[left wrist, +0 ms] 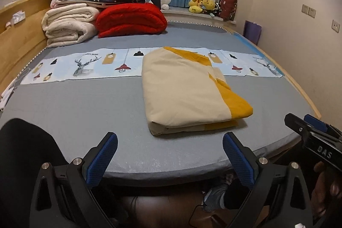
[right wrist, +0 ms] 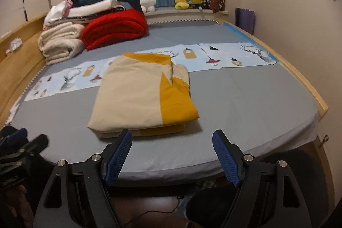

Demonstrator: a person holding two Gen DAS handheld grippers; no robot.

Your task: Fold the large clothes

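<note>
On grey bed (left wrist: 85, 104), near front edge: folded cream-and-yellow garment (left wrist: 183, 87), flat, far end overlapping printed cloth strip (left wrist: 85, 65). Left gripper (left wrist: 170, 153) at bed edge, jaws wide apart, empty, clear of garment. Right gripper (right wrist: 172, 151) likewise, jaws apart, empty, just short of garment. Far-left corner: stacked cream blankets (left wrist: 68, 25), red blanket (left wrist: 130, 18) alongside.

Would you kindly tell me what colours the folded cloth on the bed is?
The folded cloth is beige with mustard-yellow panels, clearest in the right wrist view.
</note>
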